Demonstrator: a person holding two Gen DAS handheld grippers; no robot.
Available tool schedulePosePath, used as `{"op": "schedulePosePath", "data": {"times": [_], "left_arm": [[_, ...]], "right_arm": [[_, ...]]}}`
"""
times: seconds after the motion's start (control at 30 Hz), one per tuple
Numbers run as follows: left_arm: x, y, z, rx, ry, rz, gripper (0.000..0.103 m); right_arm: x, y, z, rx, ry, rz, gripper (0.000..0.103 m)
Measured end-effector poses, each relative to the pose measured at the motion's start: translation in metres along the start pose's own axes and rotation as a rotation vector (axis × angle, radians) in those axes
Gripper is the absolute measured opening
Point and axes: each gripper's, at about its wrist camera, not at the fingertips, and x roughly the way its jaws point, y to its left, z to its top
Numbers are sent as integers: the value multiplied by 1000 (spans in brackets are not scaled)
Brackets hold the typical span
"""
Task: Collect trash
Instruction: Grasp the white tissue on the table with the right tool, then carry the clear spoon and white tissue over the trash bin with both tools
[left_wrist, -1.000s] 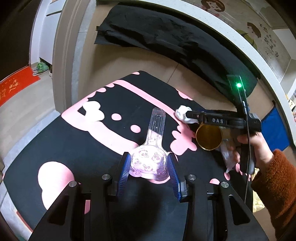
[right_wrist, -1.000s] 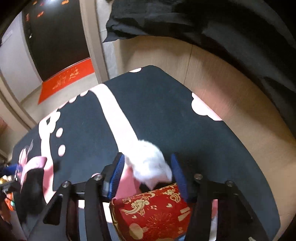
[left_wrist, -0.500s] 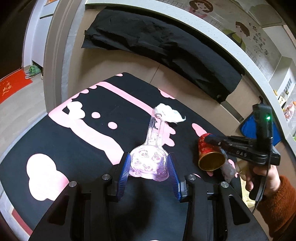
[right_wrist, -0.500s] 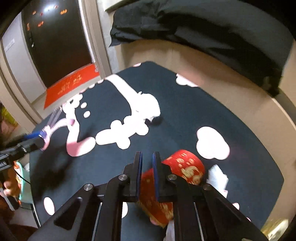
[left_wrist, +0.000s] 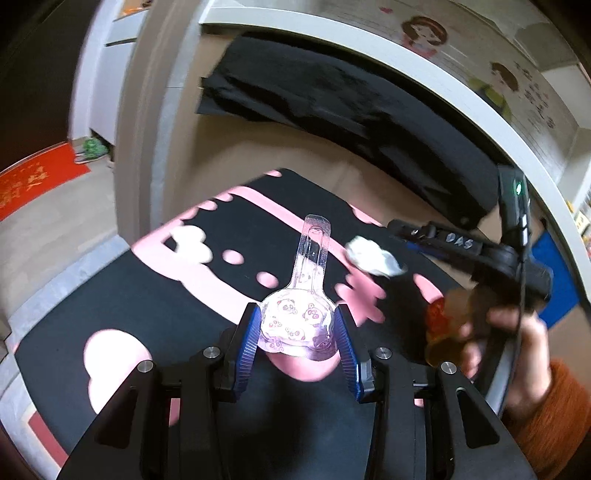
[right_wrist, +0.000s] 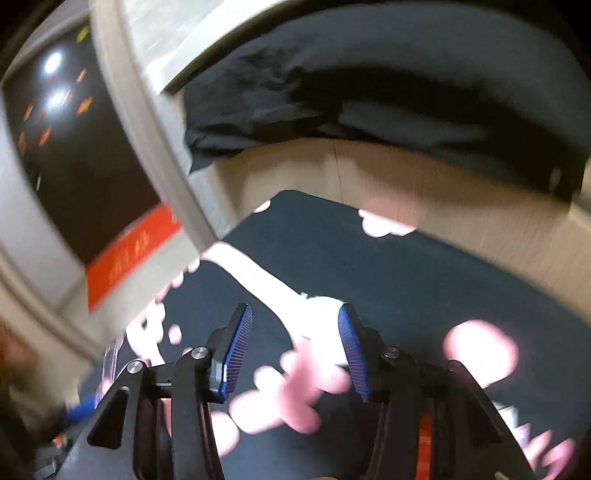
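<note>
Two tools over a black-and-pink tabletop (left_wrist: 110, 314), left tool (left_wrist: 297, 332) clamped on a clear panda-print plastic blister pack (left_wrist: 299, 317), right tool (right_wrist: 295, 347) opening, empty, crumpled white tissue (left_wrist: 373, 254) beyond.

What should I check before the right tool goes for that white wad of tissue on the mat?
1. Right tool open wide enough: ok, its jaws are opening, nothing pressed between them.
2. White tissue wad free on the black and pink mat: ok.
3. Wad centred between the fingers: not ok, it sits against the right-hand one.
4. Left tool gripping the clear panda packaging: ok.
5. Red cup near the person's hand, clear of the approach: cannot tell, blurred.
</note>
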Motion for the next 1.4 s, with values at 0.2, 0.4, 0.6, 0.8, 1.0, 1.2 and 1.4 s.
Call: {"op": "schedulePosePath", "data": {"times": [0.2, 0.4, 0.6, 0.8, 1.0, 1.2, 1.4], "left_arm": [[2, 20, 0, -25, 9, 13, 42], [8, 26, -2, -45, 24, 3, 42], [7, 20, -4, -44, 31, -7, 42], [-3, -3, -6, -23, 23, -39, 42], [-25, -48, -9, 45, -10, -85, 42], [-52, -108, -11, 148, -65, -115, 42], [-76, -181, -10, 270, -137, -140, 42]], "right_arm": [[58, 10, -6, 5, 61, -191, 52], [86, 11, -5, -93, 111, -238, 53], [53, -5, -9, -56, 66, -123, 25], [-35, -3, -22, -47, -29, -31, 25], [-126, -4, -46, -79, -126, -45, 25], [-203, -23, -65, -86, -214, -88, 25], [-260, -54, -76, -61, -293, -121, 25]]}}
